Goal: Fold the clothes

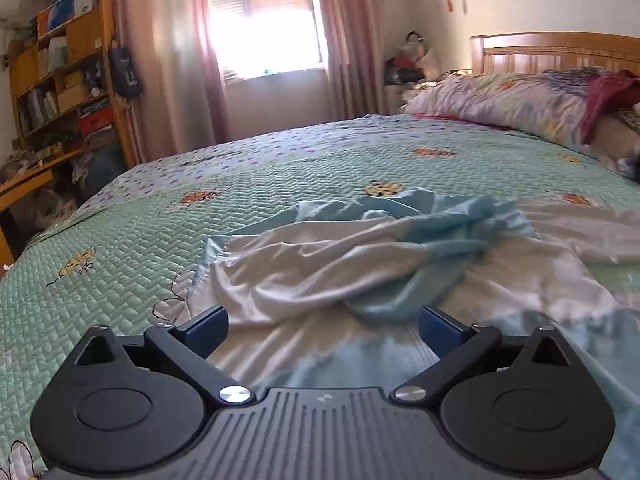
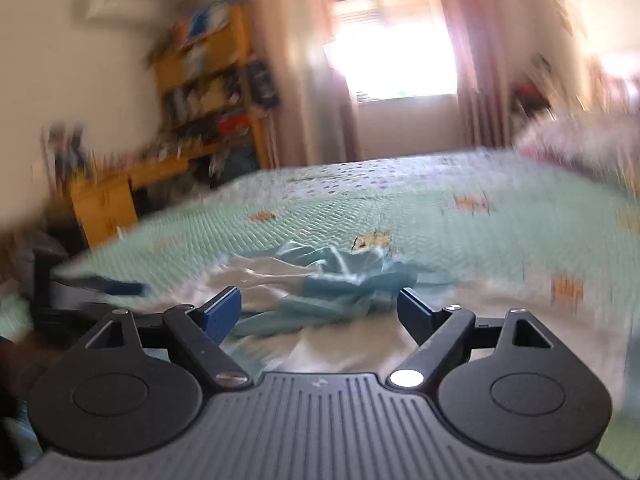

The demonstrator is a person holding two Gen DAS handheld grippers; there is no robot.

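A crumpled garment (image 1: pixel 360 264), white with light blue patches, lies bunched on the green quilted bedspread (image 1: pixel 132 224). My left gripper (image 1: pixel 322 328) hovers low over its near edge, open, with nothing between the blue pads (image 1: pixel 206 326). The right wrist view is blurred by motion. There the same garment (image 2: pixel 320 292) lies just ahead of my right gripper (image 2: pixel 320 312), which is open and holds nothing. The other gripper's blue finger (image 2: pixel 120 288) shows at the left of that view, close to the cloth's left edge.
Pillows (image 1: pixel 500 100) and a dark red cloth (image 1: pixel 608 92) lie at the wooden headboard (image 1: pixel 560 50), far right. A cluttered wooden shelf (image 1: pixel 64 80) and desk stand left of the bed. A curtained window (image 1: pixel 264 24) is straight ahead. Bare bedspread stretches beyond the garment.
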